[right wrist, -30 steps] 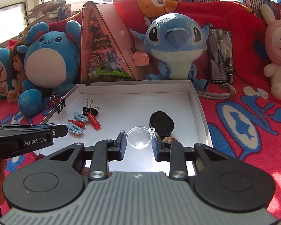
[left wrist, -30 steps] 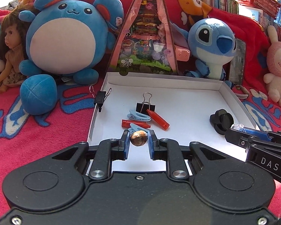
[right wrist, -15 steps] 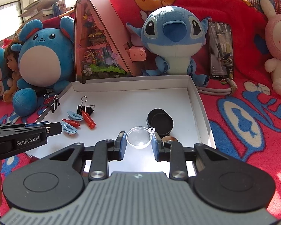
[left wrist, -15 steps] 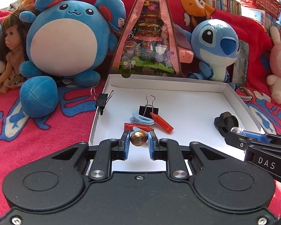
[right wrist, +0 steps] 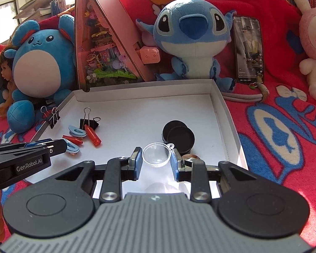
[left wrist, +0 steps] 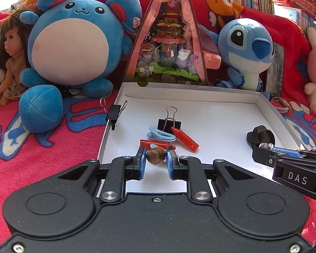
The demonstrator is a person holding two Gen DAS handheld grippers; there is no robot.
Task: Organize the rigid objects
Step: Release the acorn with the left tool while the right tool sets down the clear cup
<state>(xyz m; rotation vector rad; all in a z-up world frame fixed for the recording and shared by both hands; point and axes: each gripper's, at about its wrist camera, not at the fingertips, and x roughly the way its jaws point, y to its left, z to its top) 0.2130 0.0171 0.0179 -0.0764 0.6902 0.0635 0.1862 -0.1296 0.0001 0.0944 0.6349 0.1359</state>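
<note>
— While my left gripper [left wrist: 156, 160] pinches the brown ball [left wrist: 155, 156] low over the near edge of the tray [left wrist: 200, 94], how does it feel?

— Small, hard, round. I judge it could roll out, so I hold it across its middle.

— And your right gripper [right wrist: 155, 162]?

— It clasps the clear half-shell [right wrist: 156, 155] by its rim, over the tray beside the black caps [right wrist: 180, 138]. Light, thin, probably slick and crackable, so I squeeze gently.
</note>
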